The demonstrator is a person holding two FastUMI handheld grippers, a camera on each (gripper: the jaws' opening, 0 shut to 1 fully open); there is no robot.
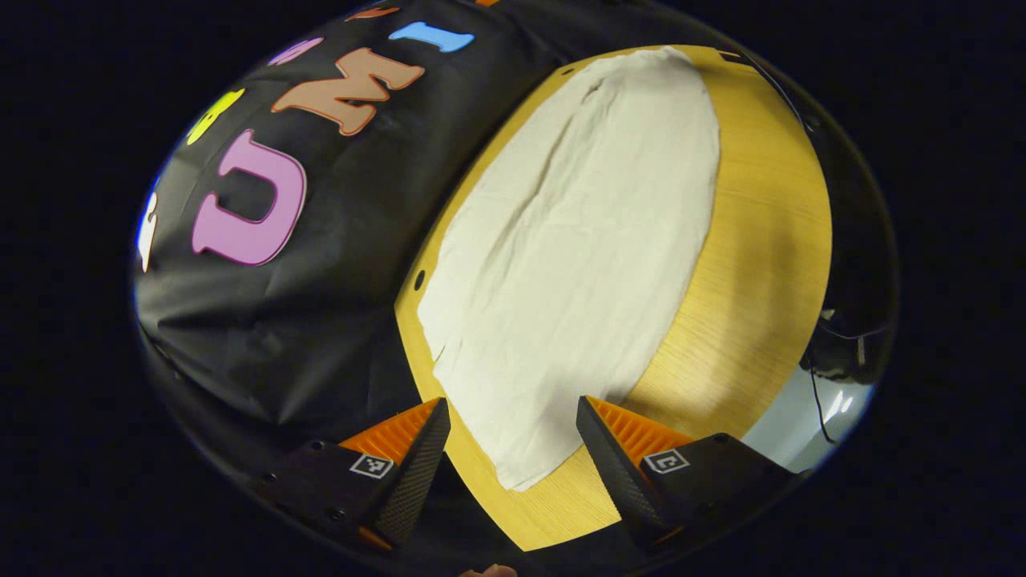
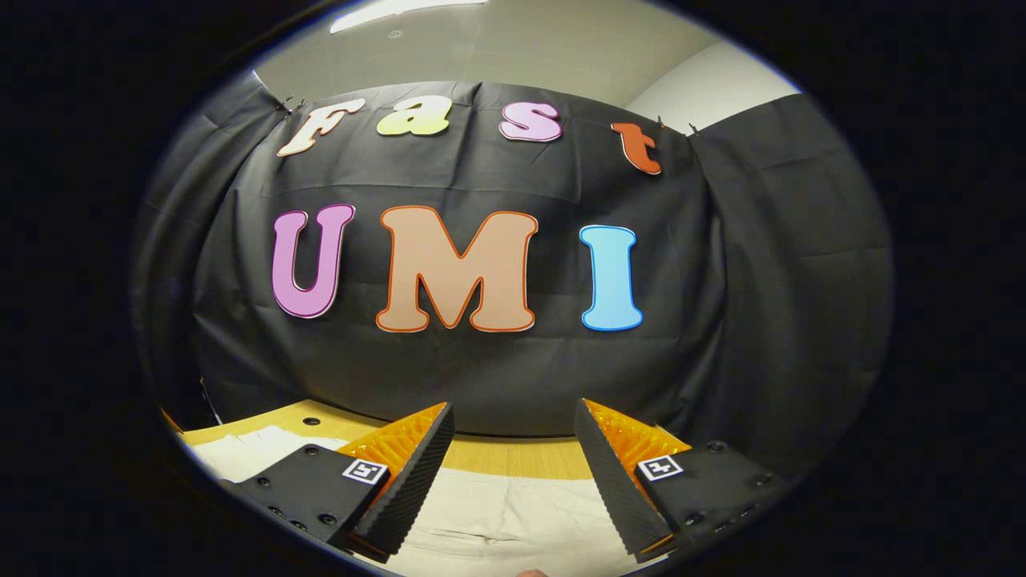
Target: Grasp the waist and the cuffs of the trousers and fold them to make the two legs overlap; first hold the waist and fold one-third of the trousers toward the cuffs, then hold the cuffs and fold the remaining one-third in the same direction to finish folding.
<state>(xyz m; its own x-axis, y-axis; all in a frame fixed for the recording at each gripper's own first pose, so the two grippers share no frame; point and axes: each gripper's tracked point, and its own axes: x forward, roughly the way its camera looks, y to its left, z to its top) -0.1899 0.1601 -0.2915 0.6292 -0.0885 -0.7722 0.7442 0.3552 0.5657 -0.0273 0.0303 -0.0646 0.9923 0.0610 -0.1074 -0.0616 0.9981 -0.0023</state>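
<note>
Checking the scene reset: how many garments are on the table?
1. The cream trousers lie spread flat along the wooden table, also visible under the right gripper. Nothing else lies on the visible tabletop.

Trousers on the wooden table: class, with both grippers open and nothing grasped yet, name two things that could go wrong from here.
1. The trousers lie creased; a pinch may catch one layer only.
2. The cloth nearly reaches the table edge by the booth wall, so dragging could pull it off.
Left gripper and right gripper are both open.
</note>
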